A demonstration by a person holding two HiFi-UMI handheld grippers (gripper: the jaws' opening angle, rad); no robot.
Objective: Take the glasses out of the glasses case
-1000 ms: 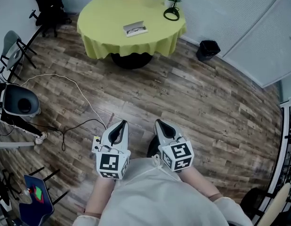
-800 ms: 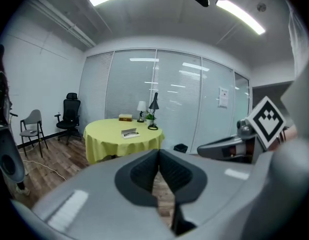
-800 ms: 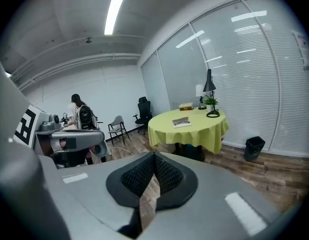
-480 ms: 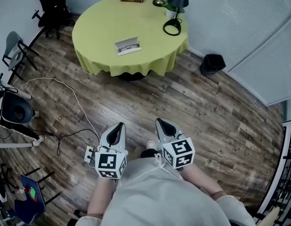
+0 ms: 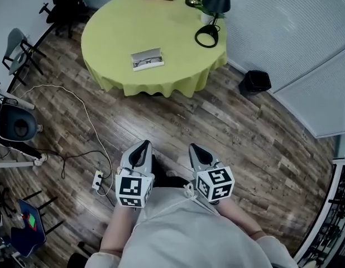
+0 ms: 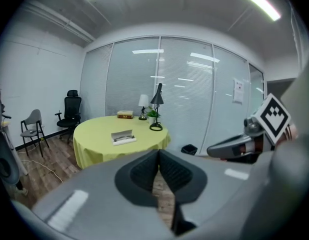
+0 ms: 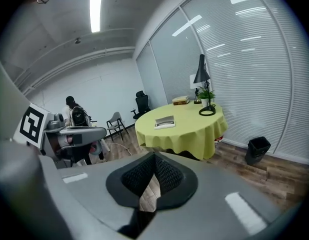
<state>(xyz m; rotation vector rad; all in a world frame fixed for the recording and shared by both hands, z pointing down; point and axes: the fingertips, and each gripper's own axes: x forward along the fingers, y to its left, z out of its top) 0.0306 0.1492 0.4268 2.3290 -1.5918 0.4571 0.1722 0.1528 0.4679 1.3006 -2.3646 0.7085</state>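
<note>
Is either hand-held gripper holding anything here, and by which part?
Nothing is held. The left hand-held gripper and the right hand-held gripper are both shut on nothing; the glasses case lies on the round table, far from both.

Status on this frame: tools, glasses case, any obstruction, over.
Left tool shut, empty; right tool shut, empty. Glasses case open on yellow table, glasses inside, well ahead of both tools. Only floor cable, off to the left.
</note>
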